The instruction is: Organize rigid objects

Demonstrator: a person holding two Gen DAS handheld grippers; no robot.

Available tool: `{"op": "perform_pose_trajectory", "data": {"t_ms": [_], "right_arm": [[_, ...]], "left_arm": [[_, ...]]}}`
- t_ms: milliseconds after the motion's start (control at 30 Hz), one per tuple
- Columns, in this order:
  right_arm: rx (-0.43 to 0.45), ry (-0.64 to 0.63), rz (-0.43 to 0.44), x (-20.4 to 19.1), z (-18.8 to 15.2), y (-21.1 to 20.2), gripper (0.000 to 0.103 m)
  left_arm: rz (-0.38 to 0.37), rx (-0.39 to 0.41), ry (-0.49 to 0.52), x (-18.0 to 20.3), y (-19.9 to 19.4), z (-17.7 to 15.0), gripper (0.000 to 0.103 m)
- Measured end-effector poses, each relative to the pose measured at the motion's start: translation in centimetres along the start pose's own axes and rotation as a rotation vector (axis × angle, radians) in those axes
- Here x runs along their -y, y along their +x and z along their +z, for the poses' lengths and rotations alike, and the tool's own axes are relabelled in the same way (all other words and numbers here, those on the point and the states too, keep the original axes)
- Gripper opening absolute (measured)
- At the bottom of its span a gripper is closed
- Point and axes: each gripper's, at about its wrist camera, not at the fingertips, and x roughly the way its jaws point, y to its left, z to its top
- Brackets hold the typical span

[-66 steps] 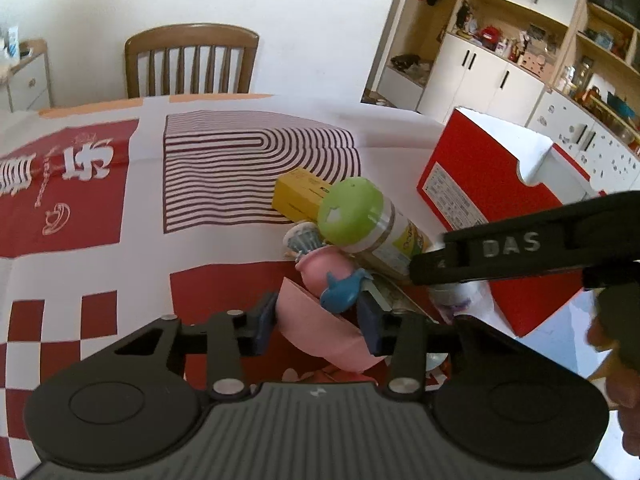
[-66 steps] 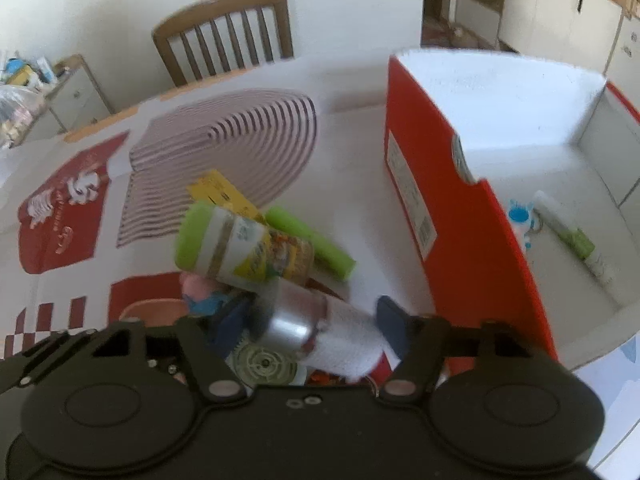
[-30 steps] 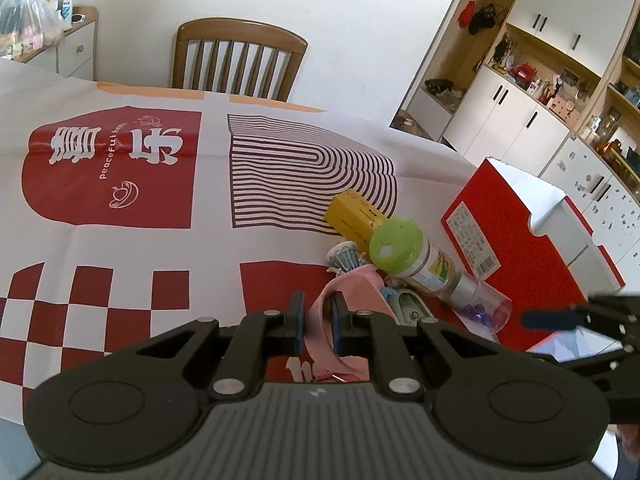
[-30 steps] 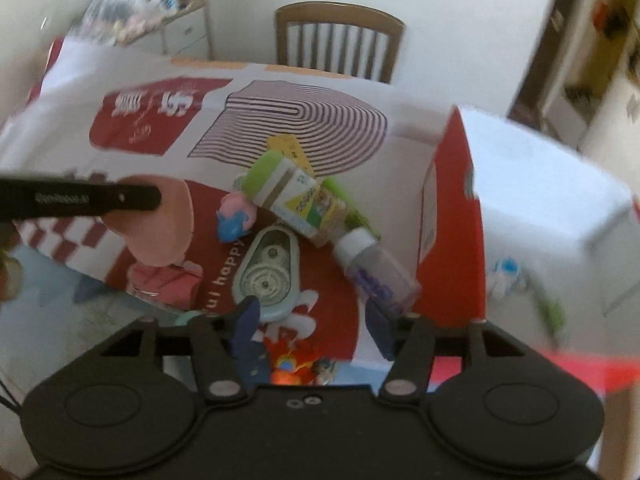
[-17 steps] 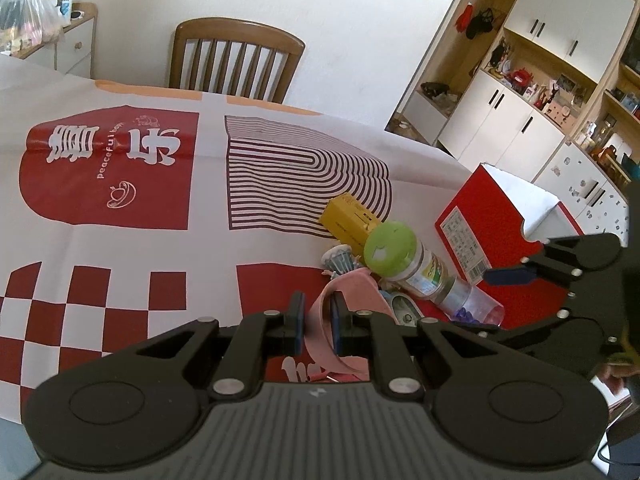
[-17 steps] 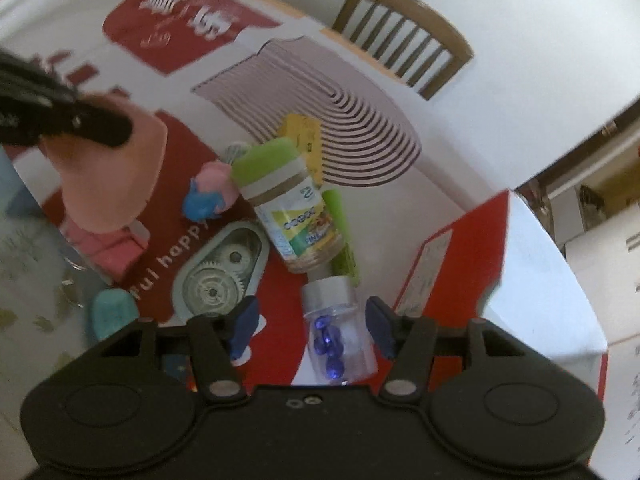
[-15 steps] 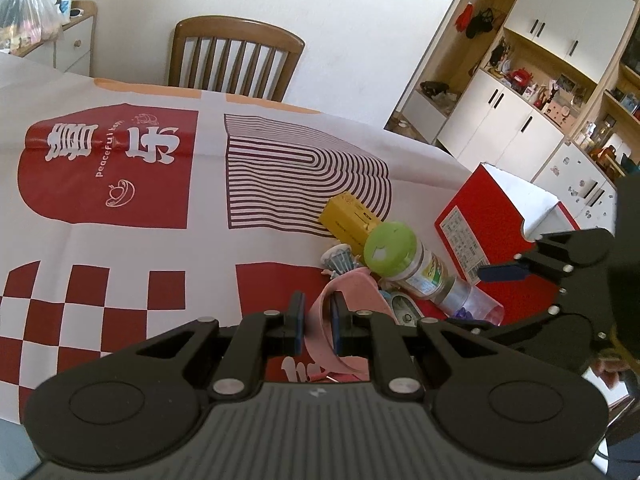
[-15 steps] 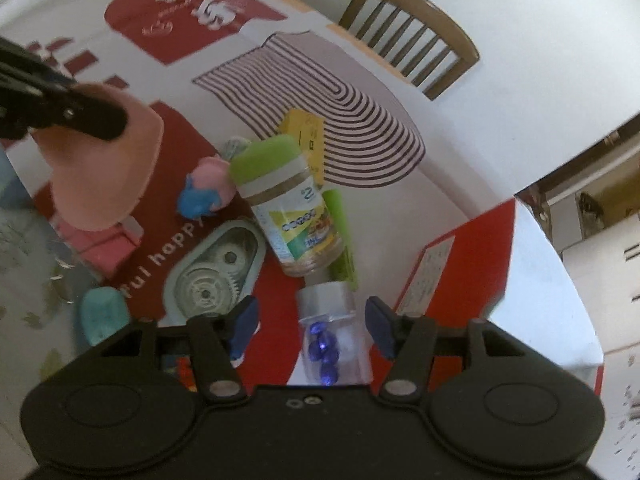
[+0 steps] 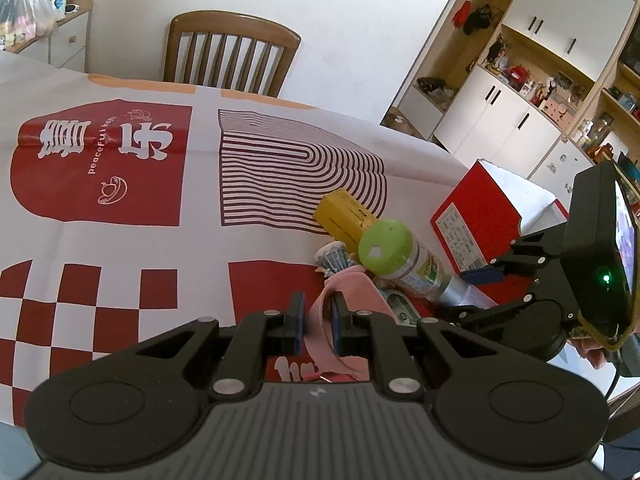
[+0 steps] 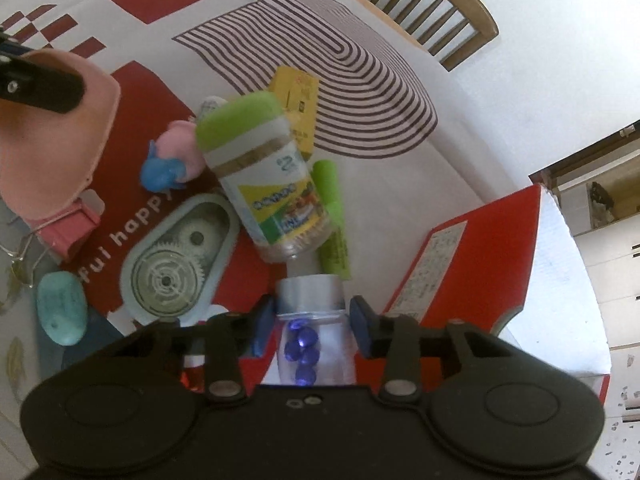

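Left gripper [image 9: 317,322] clamped on pink bowl [image 9: 352,300], lifted over desk [image 9: 120,240]. Right gripper [image 10: 313,322], jaws just closing, straddles clear vial [image 10: 314,344] of blue beads lying near red box [image 10: 480,264]; pads not visibly pressing. Centre on vial body, squeeze evenly so it won't roll.

Open: far cloth [image 9: 120,240], left of the pile.
Blocked: red box [image 10: 500,248] right of the vial [image 10: 312,320]; jar [image 10: 264,184] just beyond it.
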Motion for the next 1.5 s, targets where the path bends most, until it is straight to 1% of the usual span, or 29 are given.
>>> {"op": "perform_pose_trajectory", "data": {"t_ms": [67, 233, 467, 733, 1000, 1167, 1300, 1500], "right_arm": [[0.006, 0.008, 0.004, 0.3, -0.1, 0.0, 0.040], [0.035, 0.073, 0.030, 0.7, -0.6, -1.3, 0.039], [0.095, 0.153, 0.074, 1.1, -1.4, -5.2, 0.039], [0.174, 0.280, 0.134, 2.9, -2.7, -9.8, 0.039], [0.283, 0.381, 0.177, 5.3, -4.7, -13.9, 0.039], [0.345, 0.434, 0.202, 7.3, -6.1, -15.5, 0.039], [0.370, 0.460, 0.200, 9.1, -7.5, -15.9, 0.039], [0.382, 0.506, 0.194, 11.9, -10.0, -15.2, 0.039]], "left_arm": [[0.000, 0.000, 0.003, 0.1, -0.1, 0.0, 0.013], [0.002, 0.003, 0.010, 0.7, -0.5, 0.1, 0.013], [-0.002, 0.008, 0.025, 2.0, -1.3, 0.4, 0.013], [-0.003, 0.027, 0.041, 4.6, -3.3, 1.0, 0.013], [-0.003, 0.050, 0.067, 8.4, -5.2, 2.1, 0.013], [-0.004, 0.063, 0.086, 11.3, -5.8, 3.2, 0.013], [-0.009, 0.051, 0.099, 13.7, -5.2, 4.0, 0.013], [-0.009, 0.048, 0.138, 17.9, -3.5, 4.5, 0.013]]}}
